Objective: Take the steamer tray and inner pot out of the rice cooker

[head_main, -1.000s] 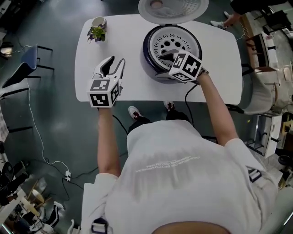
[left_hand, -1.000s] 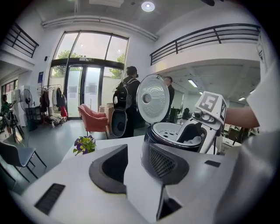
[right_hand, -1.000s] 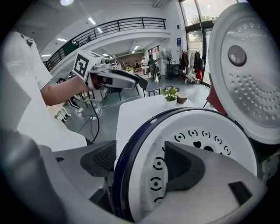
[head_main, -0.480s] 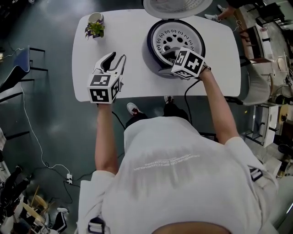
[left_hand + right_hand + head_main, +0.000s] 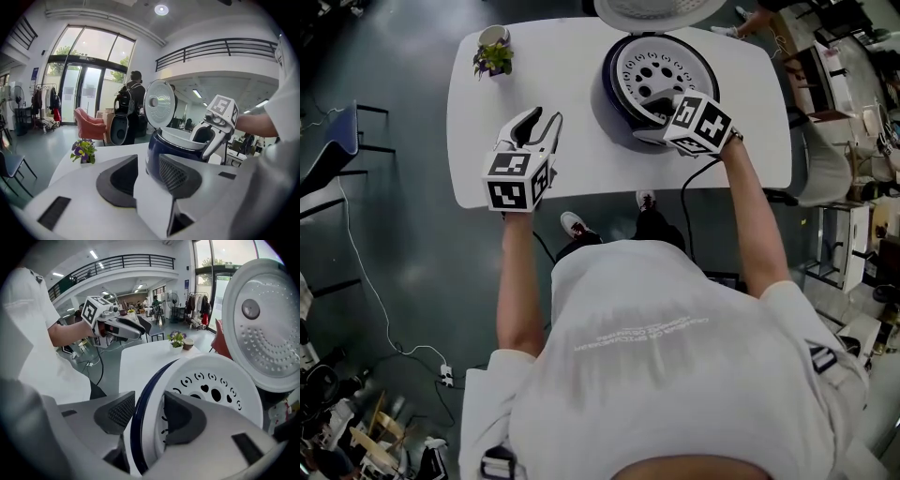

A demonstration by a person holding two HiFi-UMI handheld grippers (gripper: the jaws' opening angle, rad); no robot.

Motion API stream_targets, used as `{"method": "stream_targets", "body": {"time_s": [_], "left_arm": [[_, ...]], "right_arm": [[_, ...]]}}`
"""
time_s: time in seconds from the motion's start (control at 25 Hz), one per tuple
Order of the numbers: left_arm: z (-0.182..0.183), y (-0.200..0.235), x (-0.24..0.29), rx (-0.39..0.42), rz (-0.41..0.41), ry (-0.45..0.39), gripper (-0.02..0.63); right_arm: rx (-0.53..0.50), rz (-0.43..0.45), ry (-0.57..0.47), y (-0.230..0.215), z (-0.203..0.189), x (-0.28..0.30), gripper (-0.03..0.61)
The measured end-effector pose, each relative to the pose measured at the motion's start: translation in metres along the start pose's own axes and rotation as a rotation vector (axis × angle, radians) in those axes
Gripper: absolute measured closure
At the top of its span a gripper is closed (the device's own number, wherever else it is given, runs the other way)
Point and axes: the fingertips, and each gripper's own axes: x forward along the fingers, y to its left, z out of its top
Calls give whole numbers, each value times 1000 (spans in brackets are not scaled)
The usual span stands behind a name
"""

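White perforated steamer tray [image 5: 220, 380] sits in the navy rice cooker [image 5: 619, 117], lid [image 5: 262, 324] up. My right tool [image 5: 146, 414] has just been narrowing astride the near rim, one pad outside and one over the tray, not yet biting as far as I can see; I judge the tray lift is close. The left tool [image 5: 146, 176] has just closed slightly, empty and released above the pale surface [image 5: 581, 159]. A potted plant [image 5: 493, 58] stands at the far corner; dark floor, glass doors beyond.

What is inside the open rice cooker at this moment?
A white steamer tray with round and heart-shaped holes fills the top of the rice cooker. The tray covers everything below it, so the inner pot cannot be seen.
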Motion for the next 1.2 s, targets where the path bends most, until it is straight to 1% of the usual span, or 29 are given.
{"method": "stream_targets", "body": {"time_s": [0.04,0.12,0.2,0.32,0.48,0.8,0.88,1.04,1.2], "left_arm": [[0,-1,0,0,-3,-4,460],[-1,-4,-1,1,-9,-10,460],[-2,-6,-3,0,-12,-11,460],[-1,-7,-8,-3,-8,-15,460],[-1,1,-12,-8,3,-21,460],[7,7,-25,-31,21,-58,468],[8,10,-28,-33,24,-60,468],[3,15,-33,-45,36,-60,468],[-1,17,-39,-46,53,-59,468]], "right_arm": [[2,-6,-12,-1,1,-4,378],[11,-25,-35,-3,3,-12,391],[23,-50,-56,-5,5,-18,453],[29,-62,-68,-5,5,-23,456],[22,-74,-53,-10,6,-21,456],[-22,-127,-39,-13,7,-27,456],[-20,-132,-51,-17,10,-31,512],[-18,-125,-74,-17,17,-38,511],[-30,-199,-93,-22,22,-45,500]]}}
